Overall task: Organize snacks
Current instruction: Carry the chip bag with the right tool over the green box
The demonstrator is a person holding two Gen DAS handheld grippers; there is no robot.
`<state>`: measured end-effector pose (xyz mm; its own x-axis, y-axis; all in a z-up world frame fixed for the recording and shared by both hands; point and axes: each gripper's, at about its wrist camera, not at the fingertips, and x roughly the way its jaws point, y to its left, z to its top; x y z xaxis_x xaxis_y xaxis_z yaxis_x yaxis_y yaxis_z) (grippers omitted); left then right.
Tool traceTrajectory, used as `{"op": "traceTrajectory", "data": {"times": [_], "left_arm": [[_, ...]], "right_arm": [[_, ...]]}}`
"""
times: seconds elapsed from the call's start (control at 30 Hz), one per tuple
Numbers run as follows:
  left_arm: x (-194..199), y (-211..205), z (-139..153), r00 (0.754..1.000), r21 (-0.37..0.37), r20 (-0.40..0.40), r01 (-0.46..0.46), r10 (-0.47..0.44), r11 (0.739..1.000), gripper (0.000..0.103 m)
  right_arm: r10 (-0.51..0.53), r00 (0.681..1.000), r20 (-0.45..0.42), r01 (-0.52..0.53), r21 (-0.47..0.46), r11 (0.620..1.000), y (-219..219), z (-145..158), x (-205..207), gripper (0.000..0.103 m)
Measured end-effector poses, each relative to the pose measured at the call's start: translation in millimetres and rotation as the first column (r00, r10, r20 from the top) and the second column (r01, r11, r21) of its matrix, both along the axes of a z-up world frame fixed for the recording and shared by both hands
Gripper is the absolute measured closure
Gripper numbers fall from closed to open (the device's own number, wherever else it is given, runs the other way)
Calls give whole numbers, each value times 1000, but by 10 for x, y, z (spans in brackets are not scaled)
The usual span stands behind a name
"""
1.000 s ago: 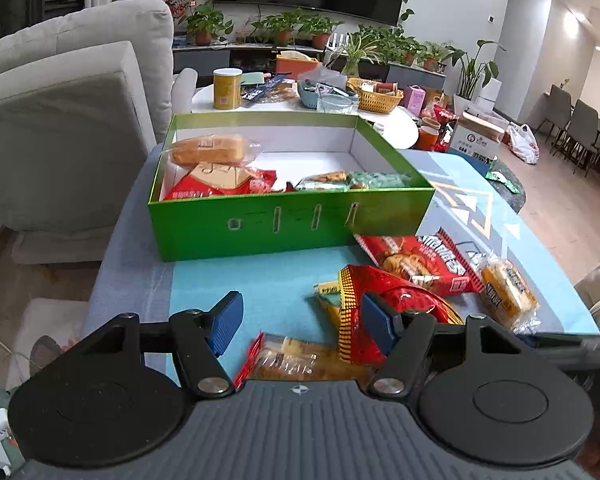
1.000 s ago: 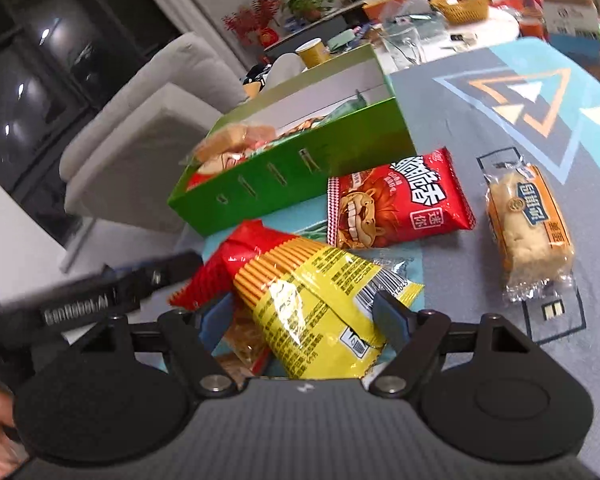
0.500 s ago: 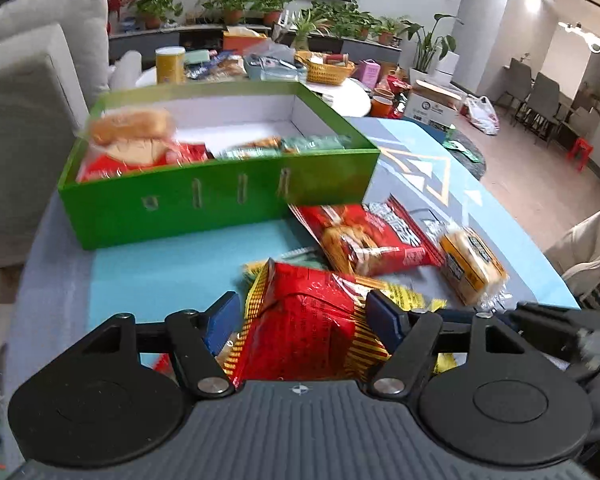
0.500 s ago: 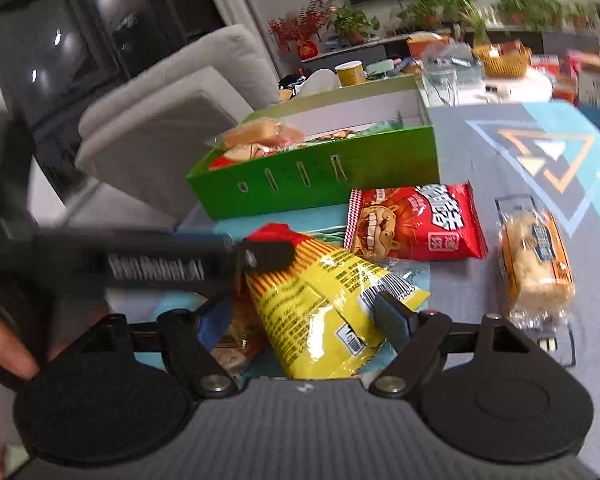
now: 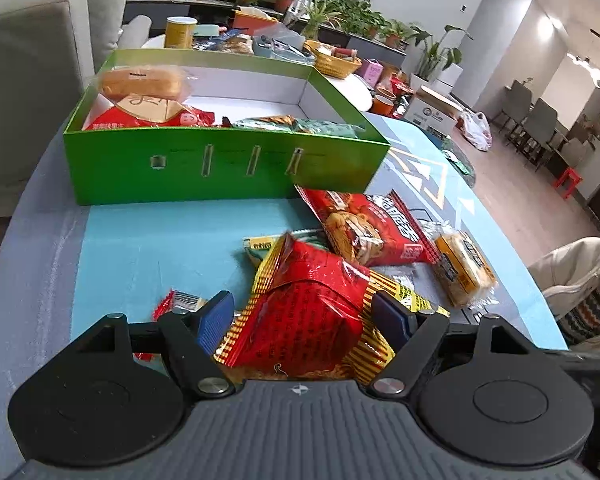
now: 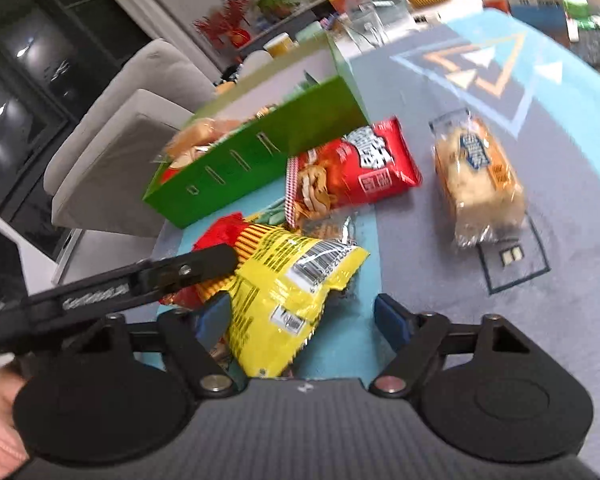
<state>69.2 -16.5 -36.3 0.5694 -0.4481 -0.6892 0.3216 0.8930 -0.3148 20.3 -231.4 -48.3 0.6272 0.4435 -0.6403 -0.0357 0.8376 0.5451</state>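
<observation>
A red and yellow striped snack bag [image 5: 312, 312] lies on the table between the open fingers of my left gripper [image 5: 304, 320]; whether the pads touch it I cannot tell. The same bag [image 6: 284, 280] shows in the right wrist view, with the left gripper's finger [image 6: 196, 266] against it. My right gripper [image 6: 304, 320] is open, its left finger beside the bag. A green box [image 5: 220, 160] holding several snacks stands behind. A red chip bag [image 5: 372, 228] and a wrapped cake [image 5: 464, 268] lie to the right.
A small red and clear packet [image 5: 176, 304] lies by my left finger. A grey sofa [image 5: 28, 80] stands left of the table. A white round table [image 5: 352, 88] with cups, a basket and plants is behind the box. The table's right edge [image 5: 540, 292] is near.
My left gripper moved right and forward, so the striped bag now sits between its fingers. The right gripper tilted and shifted right; the bag now lies toward its left finger.
</observation>
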Motion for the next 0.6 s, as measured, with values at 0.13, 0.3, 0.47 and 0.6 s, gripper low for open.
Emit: {"op": "traceTrajectory", "data": {"times": [0.13,0.3,0.47,0.6], "left_arm": [[-46,35,-1,1000,3,2,26,-26,1000,30],[-65,73,0,999,-13,2,43,-43,999,40],[-160,29,102,998,19,51,42,-43,999,51],[-204,30,136,997,20,63,42,-43,999,53]], "right_arm": [[12,1000,2,-12,2,1000,19,18,44,34],[32,999,11,-31,-43,999,73,83,28,38],[64,997,40,-59,-117,991,175,190,26,44],[47,997,57,-41,-104,994,155,227,37,45]]}}
